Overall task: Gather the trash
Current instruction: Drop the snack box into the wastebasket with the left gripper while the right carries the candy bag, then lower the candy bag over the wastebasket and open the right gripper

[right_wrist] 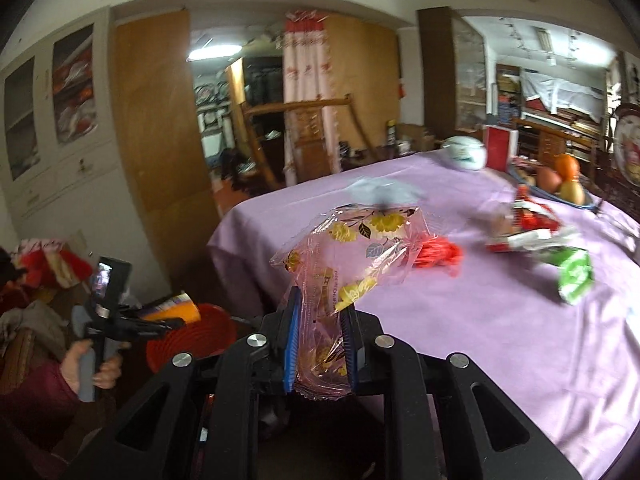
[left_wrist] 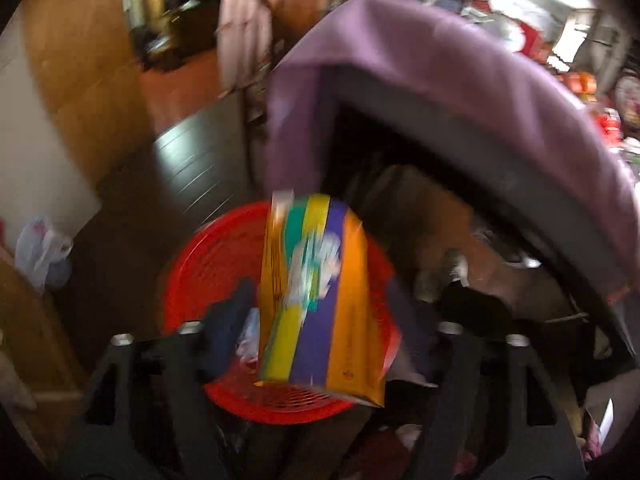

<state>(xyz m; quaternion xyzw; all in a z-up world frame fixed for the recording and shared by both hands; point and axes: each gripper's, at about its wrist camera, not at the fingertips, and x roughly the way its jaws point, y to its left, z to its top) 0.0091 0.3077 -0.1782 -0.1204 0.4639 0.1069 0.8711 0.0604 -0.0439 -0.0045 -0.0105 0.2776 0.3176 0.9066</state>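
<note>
Two grippers at the table's near-left corner.
We are tilting the left gripper [left_wrist: 332,320] down, jaws released around the carton [left_wrist: 320,300] over the red basket [left_wrist: 208,256]; the right gripper [right_wrist: 320,332] is grasping the pink wrapper [right_wrist: 352,256].

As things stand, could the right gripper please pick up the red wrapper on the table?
Probably not yet: the right gripper is shut on a pink bag. The red wrapper lies uncovered just beyond it.

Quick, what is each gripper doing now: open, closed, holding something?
Left gripper: open, orange box between its fingers, above the red basket.
Right gripper: closed on a pink flowered wrapper.
</note>
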